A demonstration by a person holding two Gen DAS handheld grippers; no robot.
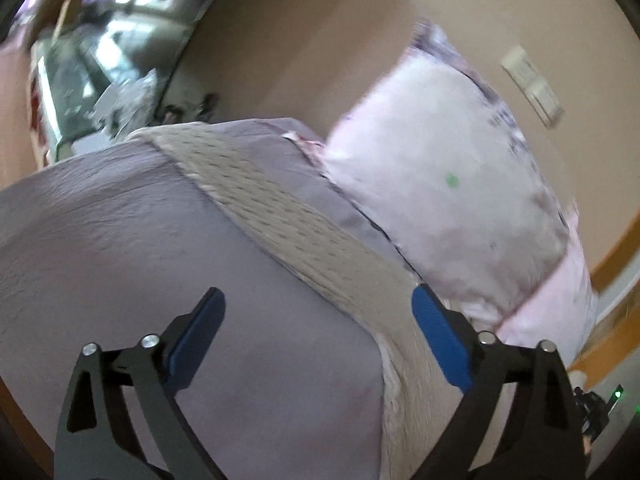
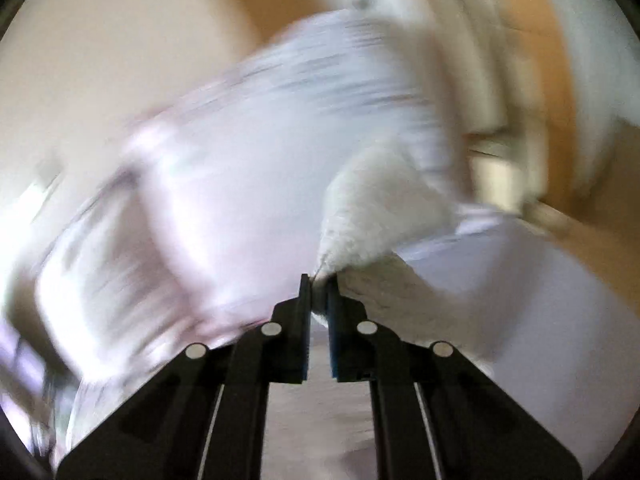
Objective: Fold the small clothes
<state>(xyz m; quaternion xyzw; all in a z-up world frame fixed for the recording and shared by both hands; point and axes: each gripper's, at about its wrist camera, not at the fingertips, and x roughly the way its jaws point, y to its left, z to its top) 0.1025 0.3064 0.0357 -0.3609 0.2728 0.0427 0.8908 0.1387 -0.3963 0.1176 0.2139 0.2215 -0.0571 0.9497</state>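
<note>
In the right wrist view my right gripper [image 2: 319, 280] is shut on a corner of a white fluffy cloth [image 2: 376, 208], which lifts up from the pinched tip; the picture is motion-blurred. In the left wrist view my left gripper [image 1: 318, 300] is open and empty above a lilac bed sheet [image 1: 140, 248]. A beige textured cloth strip [image 1: 280, 212] lies across the sheet between and beyond its blue fingertips [image 1: 428, 308]. The white cloth does not show in the left wrist view.
A pale pink pillow [image 1: 440, 184] leans against the beige wall [image 1: 320, 40] at the right; it also shows blurred in the right wrist view [image 2: 248, 152]. A wall switch plate [image 1: 532, 84] is at upper right. A cluttered area [image 1: 100, 68] lies beyond the bed's far left.
</note>
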